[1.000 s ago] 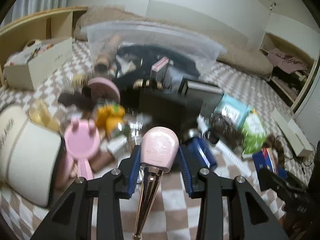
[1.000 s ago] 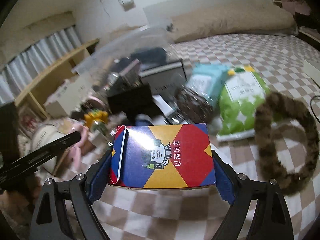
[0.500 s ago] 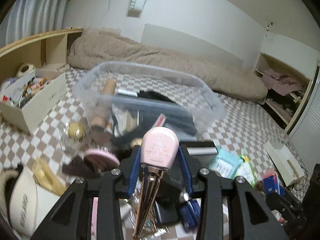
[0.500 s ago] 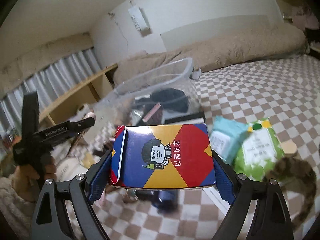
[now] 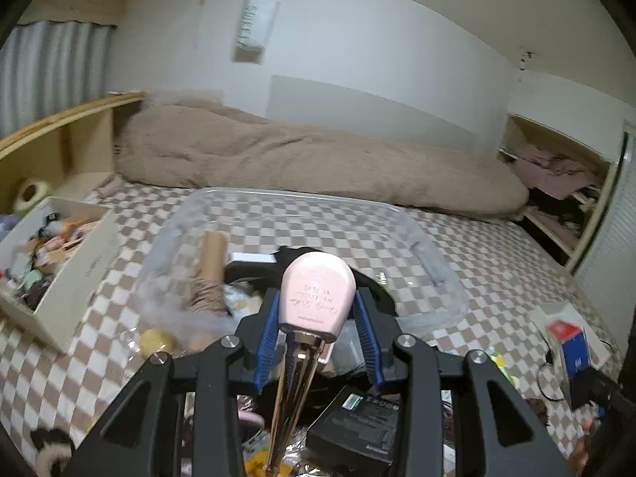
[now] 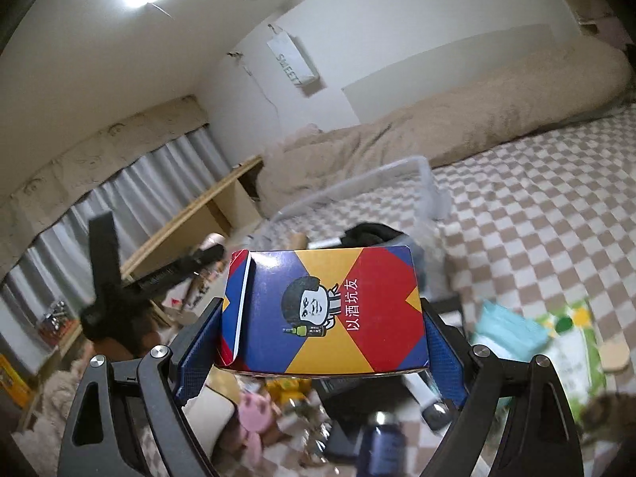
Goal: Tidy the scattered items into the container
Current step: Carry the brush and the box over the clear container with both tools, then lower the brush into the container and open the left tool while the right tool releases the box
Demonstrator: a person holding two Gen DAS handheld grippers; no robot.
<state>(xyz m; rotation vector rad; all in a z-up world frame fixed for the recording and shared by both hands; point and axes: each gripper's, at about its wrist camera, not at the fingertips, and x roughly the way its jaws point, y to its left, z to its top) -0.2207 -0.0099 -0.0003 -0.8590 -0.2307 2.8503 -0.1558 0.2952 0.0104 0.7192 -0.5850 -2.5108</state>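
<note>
Checkered bedding [image 5: 457, 246] underfoot, brown duvet [image 5: 318, 163] along wall. Clear container [image 5: 401, 218] lay ahead of and below both grippers, already part filled. Left gripper [image 5: 316, 318] clamped on pink bottle [image 5: 316, 294], gold neck trailing back toward camera, long axis along fingers; nearer the container. Right gripper [image 6: 322, 342] clamped wide on colourful box [image 6: 326, 310], off to container's side. Against earlier frames: both raised from floor clutter, container rim now seen from above.
</note>
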